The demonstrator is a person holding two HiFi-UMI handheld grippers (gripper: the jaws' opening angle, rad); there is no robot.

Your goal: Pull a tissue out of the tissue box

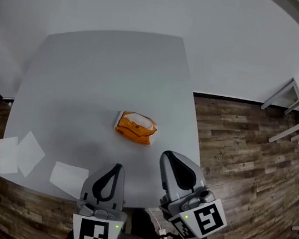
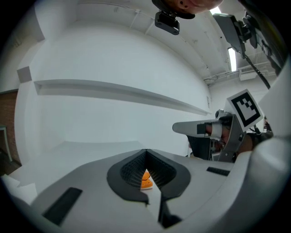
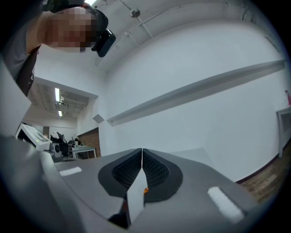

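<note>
Looks like you're pre-reach: left gripper (image 1: 117,167) and right gripper (image 1: 167,156) both have jaws pressed together, empty. Next, spread one over the tissue box (image 1: 135,127).

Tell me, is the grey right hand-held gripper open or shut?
Shut: the grey right hand-held gripper has its jaws meeting at the tips, with nothing held.

Orange tissue pack (image 1: 135,127) flat mid-table.

Both hand-held grippers (image 1: 117,167) (image 1: 168,156) closed, empty.
</note>
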